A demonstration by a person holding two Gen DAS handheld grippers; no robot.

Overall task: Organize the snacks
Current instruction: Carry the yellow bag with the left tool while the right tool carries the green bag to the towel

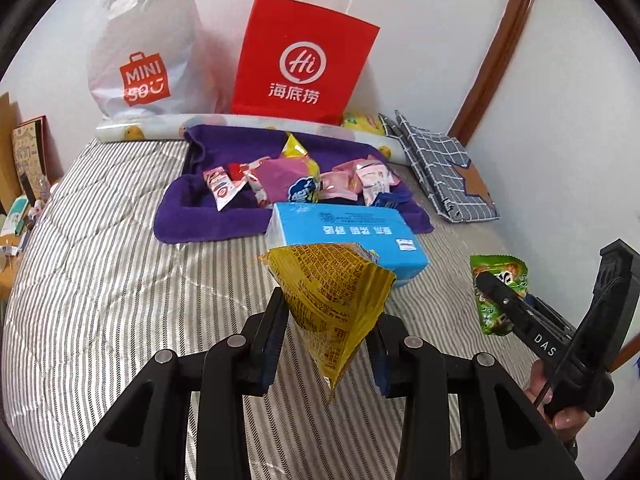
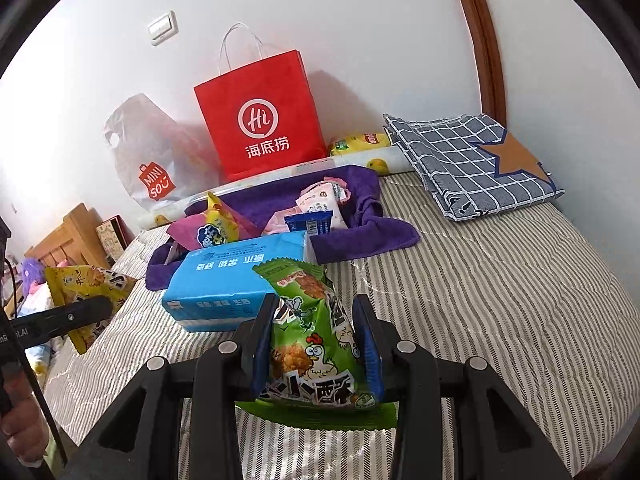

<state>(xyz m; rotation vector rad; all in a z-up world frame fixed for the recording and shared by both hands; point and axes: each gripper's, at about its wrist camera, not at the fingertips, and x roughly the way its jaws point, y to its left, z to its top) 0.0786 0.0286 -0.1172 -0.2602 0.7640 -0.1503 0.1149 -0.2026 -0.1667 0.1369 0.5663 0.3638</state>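
My left gripper (image 1: 326,310) is shut on a yellow snack packet (image 1: 332,292) and holds it above the striped bed. My right gripper (image 2: 316,316) is shut on a green chicken snack packet (image 2: 316,336). Each held packet also shows in the other view: the green one (image 1: 498,292) at the right, the yellow one (image 2: 86,292) at the left. A purple towel (image 1: 224,216) shaped like a tray lies ahead and holds several snack packets (image 1: 300,180). A blue tissue pack (image 1: 352,236) lies in front of it.
A red paper bag (image 1: 304,56) and a white Miniso bag (image 1: 148,52) stand against the wall. A folded checked blue cloth (image 2: 472,164) lies at the right by the wooden headboard. A yellow chip bag (image 2: 360,142) lies behind the towel. A wooden shelf (image 2: 68,236) stands left.
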